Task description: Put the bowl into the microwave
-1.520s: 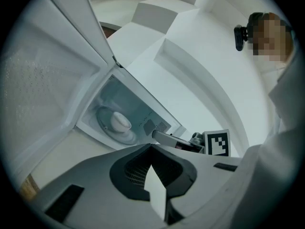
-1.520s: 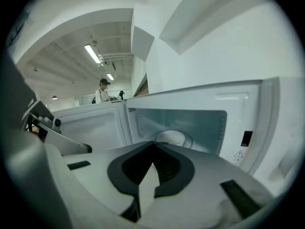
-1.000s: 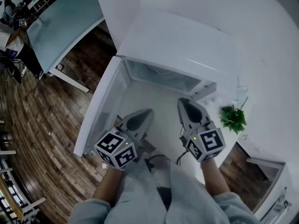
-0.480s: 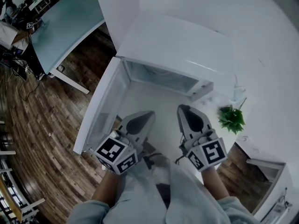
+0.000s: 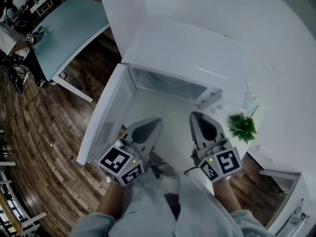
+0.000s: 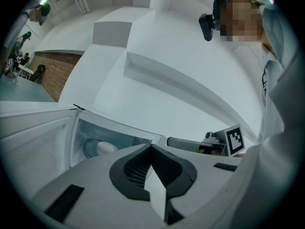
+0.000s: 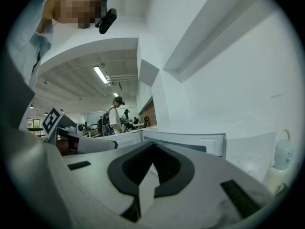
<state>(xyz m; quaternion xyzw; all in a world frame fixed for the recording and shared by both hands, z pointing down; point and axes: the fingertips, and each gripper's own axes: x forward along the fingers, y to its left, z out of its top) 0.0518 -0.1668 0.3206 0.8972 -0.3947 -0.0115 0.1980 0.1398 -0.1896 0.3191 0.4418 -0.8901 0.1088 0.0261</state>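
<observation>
The microwave's (image 5: 182, 48) smooth white door (image 5: 106, 117) stands open at its left side, above the wood-plank floor (image 5: 44, 127). In front of the microwave, the left gripper (image 5: 148, 127) has its 2 jaws pressed together on nothing. The pale, rounded bowl (image 6: 104, 148) sits inside the microwave. The right gripper (image 5: 201, 125), also in front, is likewise closed and empty. A leafy green plant (image 5: 243, 126) stands right of the microwave.

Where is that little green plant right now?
In the head view the green plant is on the right side. It stands just right of the open microwave, a little past the right tool.
</observation>
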